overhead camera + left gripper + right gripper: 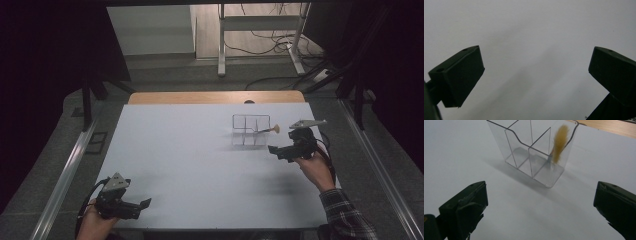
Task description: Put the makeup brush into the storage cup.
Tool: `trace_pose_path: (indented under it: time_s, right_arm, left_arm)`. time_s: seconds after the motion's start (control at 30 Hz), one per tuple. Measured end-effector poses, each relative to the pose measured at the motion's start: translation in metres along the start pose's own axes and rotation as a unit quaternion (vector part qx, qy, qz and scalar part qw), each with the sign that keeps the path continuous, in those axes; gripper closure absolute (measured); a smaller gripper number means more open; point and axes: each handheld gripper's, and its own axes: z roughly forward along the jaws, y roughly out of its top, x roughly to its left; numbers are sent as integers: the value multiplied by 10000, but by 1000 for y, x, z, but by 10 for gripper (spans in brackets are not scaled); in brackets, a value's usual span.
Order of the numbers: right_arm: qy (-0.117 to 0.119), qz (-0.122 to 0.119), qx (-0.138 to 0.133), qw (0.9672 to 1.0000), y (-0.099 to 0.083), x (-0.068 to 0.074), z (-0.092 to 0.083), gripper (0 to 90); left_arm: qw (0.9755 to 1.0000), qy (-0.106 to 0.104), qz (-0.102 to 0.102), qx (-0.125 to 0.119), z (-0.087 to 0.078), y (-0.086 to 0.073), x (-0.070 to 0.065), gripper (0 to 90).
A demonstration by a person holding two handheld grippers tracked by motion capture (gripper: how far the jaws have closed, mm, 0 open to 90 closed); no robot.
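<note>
Right gripper (278, 150), jaws spread apart and empty, is held just short of the clear acrylic organizer (250, 130), which lies directly ahead of it toward the table's (190, 165) far side. A tan-bristled brush (559, 143) is leaned in the organizer's end compartment, its long axis tilted, bristles upward. Left gripper (142, 205), also spread and empty, is held well apart at the near edge.

I see a clear, glossy plastic organizer (534, 157) holding a brush (559, 143) with soft tan bristles. The bench (200, 165) top looks matt, smooth white, with a wood edge (215, 97) at 12 o'clock. Both claws look matt black plastic.
</note>
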Motion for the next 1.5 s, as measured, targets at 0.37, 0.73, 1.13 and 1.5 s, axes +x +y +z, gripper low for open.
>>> trace_pose_path:
  time_s: [0.37,0.73,1.13,1.5]
  right_arm:
    - [28,-61,26,10000,-9,7,-8,0]
    - [22,-85,29,10000,-21,14,-16,0]
    - [38,-158,74,9998,-33,20,-23,0]
    - [37,-193,93,9998,-43,23,-28,0]
  left_arm:
    - [10000,-5,-1,-2,0,0,0,7]
    - [10000,-16,-23,-17,0,0,1,6]
    - [10000,-21,-23,-18,0,0,1,6]
    - [10000,-23,-25,-12,0,0,1,5]
